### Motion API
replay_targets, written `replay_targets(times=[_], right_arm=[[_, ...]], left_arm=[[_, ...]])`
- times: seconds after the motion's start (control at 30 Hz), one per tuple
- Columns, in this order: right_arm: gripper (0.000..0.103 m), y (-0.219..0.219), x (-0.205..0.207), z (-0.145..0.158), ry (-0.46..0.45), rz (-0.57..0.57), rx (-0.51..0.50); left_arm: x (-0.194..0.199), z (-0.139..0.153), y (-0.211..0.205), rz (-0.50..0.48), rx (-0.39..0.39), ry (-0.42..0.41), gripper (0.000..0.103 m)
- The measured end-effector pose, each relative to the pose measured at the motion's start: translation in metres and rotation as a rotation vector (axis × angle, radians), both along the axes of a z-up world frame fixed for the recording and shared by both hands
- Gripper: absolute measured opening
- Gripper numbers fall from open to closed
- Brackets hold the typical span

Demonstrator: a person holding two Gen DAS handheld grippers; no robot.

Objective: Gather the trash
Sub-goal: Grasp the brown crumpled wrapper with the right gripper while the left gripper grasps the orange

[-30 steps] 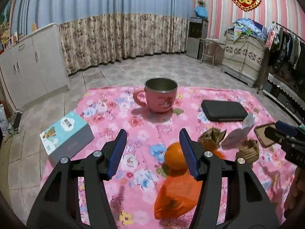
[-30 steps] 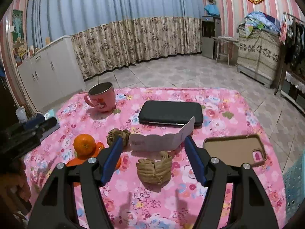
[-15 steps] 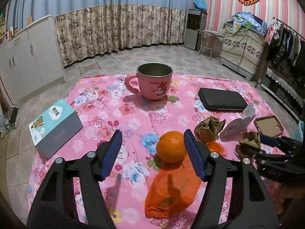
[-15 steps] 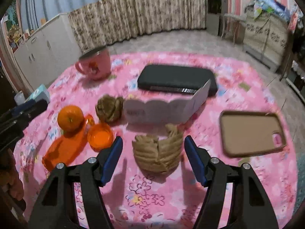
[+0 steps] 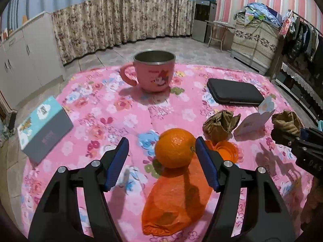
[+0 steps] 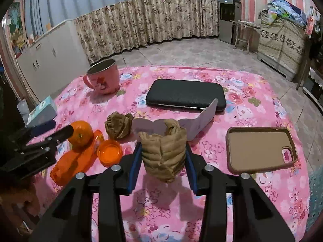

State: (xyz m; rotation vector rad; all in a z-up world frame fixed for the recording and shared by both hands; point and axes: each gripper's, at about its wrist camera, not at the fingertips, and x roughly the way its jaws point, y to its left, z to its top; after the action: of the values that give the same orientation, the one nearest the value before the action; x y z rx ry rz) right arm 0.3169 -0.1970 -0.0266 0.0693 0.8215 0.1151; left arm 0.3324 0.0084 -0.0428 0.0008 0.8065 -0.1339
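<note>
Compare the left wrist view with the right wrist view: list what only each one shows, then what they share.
Only the left wrist view shows the left gripper head-on, jaws open either side of the orange, and the full top of the blue box.

Only the right wrist view shows the brown phone case and the right gripper shut on a crumpled brown paper wad.

Both show the pink mug, black case, white folded card, second paper wad, orange bag and orange lid.

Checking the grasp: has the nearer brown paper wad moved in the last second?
Yes. The paper wad is up off the cloth between the right gripper fingers, now overlapping the white card.
</note>
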Motion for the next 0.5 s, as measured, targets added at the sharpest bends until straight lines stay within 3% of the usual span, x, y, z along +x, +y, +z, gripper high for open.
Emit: replay_targets(times=[0.27,0.5], right_arm=[[0.041,-0.001,0.002,-0.001,0.003,0.013,-0.010],[0.042,-0.005,0.002,-0.002,0.003,0.007,-0.004]], left_arm=[[0.015,-0.017,-0.012,-0.011,0.012,0.054,0.066],[0.016,-0.019,-0.018,-0.035,0.021,0.058,0.044]])
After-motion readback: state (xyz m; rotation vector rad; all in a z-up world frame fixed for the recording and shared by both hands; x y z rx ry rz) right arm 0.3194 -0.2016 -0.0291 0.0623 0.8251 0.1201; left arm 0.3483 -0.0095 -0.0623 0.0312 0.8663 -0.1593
